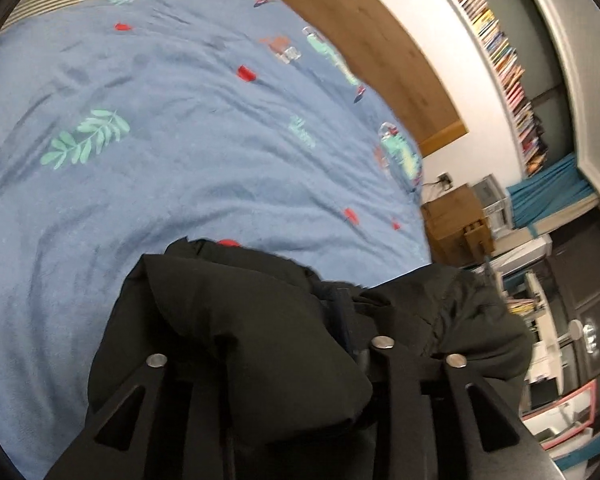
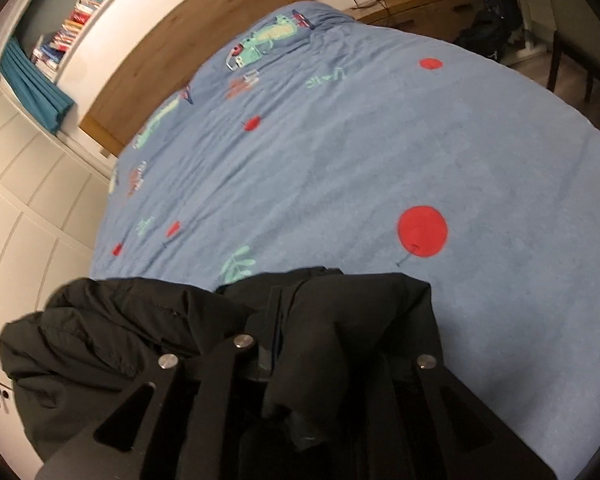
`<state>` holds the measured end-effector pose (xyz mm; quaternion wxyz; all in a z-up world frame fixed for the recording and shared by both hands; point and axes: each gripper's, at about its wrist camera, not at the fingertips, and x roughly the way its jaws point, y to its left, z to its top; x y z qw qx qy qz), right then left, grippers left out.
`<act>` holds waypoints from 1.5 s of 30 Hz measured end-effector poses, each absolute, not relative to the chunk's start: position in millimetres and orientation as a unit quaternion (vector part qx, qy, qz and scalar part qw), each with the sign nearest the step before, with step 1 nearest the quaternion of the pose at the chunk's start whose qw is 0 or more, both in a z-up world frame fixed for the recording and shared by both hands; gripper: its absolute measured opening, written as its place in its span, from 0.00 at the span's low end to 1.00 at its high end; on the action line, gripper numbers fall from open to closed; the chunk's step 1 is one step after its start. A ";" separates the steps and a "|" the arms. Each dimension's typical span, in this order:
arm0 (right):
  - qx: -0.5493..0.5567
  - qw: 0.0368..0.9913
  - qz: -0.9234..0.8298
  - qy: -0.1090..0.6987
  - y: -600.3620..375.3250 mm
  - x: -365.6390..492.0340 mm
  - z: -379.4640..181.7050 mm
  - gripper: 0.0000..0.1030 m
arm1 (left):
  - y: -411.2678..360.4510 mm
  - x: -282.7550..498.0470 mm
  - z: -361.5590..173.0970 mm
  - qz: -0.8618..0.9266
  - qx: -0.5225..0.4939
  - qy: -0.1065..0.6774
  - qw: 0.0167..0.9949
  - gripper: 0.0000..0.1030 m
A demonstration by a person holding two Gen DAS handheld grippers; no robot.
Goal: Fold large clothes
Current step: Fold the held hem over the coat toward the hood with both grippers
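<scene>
A black padded jacket (image 1: 240,320) hangs bunched over my left gripper (image 1: 340,320), which is shut on its fabric above the blue bedspread (image 1: 180,140). In the right wrist view the same black jacket (image 2: 112,340) drapes over my right gripper (image 2: 296,320), which is shut on a fold of it. Both grippers hold the jacket lifted over the near edge of the bed (image 2: 340,140). The fingertips are mostly hidden by the cloth.
The bedspread has red dots, green leaves and crocodile prints. A wooden headboard (image 1: 364,40) and a bookshelf (image 1: 500,60) stand beyond the bed. A wooden nightstand (image 1: 456,220) and cluttered shelves are at the right. White wardrobe doors (image 2: 28,200) stand left of the bed.
</scene>
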<state>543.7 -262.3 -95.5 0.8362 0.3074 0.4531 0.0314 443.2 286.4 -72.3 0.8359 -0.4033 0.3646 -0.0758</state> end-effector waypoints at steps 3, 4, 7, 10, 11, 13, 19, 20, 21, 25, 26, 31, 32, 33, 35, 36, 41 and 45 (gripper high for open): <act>0.334 0.839 0.050 0.427 -273.4 539.5 -84.4 0.27 | 297.4 434.8 -55.9 -0.082 -0.421 0.341 0.837 0.50; 0.339 0.840 0.056 0.420 -276.2 537.3 -79.0 0.34 | 300.7 431.6 -47.6 -0.080 -0.421 0.333 0.840 0.56; 0.348 0.846 0.066 0.398 -282.4 531.3 -55.4 0.53 | 307.6 421.9 -17.7 -0.074 -0.422 0.310 0.849 0.71; 0.342 0.855 0.068 0.383 -287.1 526.3 -26.4 0.57 | 304.7 411.9 11.9 -0.055 -0.392 0.297 0.869 0.84; 0.336 0.859 0.068 0.381 -287.2 523.2 -15.7 0.57 | 301.8 406.4 26.2 -0.048 -0.372 0.292 0.880 0.85; 0.325 0.868 0.071 0.370 -285.4 515.6 4.0 0.58 | 294.8 398.4 45.4 -0.036 -0.343 0.288 0.893 0.85; 0.279 0.897 0.085 0.331 -270.5 489.1 60.3 0.58 | 242.1 377.0 81.3 -0.019 -0.222 0.294 0.930 0.86; 0.259 0.903 0.092 0.330 -259.8 482.6 67.3 0.58 | 230.0 374.0 80.0 -0.019 -0.202 0.298 0.933 0.86; 0.240 0.908 0.099 0.330 -247.3 477.2 71.1 0.58 | 223.2 373.3 75.3 -0.020 -0.192 0.301 0.934 0.86; 0.189 0.909 0.140 0.343 -193.1 456.3 64.6 0.58 | 178.2 373.6 50.2 -0.039 -0.157 0.320 0.934 0.86; 0.174 0.908 0.153 0.349 -174.5 451.7 58.0 0.58 | 166.2 376.3 41.1 -0.043 -0.149 0.325 0.933 0.86; 0.099 0.903 0.189 0.373 -102.2 449.8 22.9 0.59 | 122.8 407.4 6.1 -0.039 -0.121 0.350 0.928 0.86; 0.088 0.902 0.187 0.380 -91.3 457.0 13.7 0.59 | 117.6 418.9 -1.2 -0.032 -0.113 0.354 0.928 0.86; 0.076 0.902 0.182 0.384 -84.7 463.9 7.1 0.59 | 115.0 427.3 -6.9 -0.025 -0.110 0.356 0.927 0.86; 0.059 0.901 0.170 0.394 -76.1 482.8 -9.5 0.59 | 113.5 451.8 -20.7 -0.005 -0.110 0.368 0.923 0.87; 0.059 0.900 0.165 0.399 -74.8 490.8 -16.0 0.59 | 112.9 460.7 -25.9 0.002 -0.109 0.373 0.921 0.88; 0.060 0.893 0.138 0.425 -73.0 537.4 -54.3 0.58 | 109.8 507.7 -57.7 0.026 -0.106 0.401 0.910 0.93; 0.055 0.891 0.123 0.435 -71.9 564.6 -84.9 0.58 | 106.0 537.2 -81.2 0.036 -0.098 0.419 0.902 0.97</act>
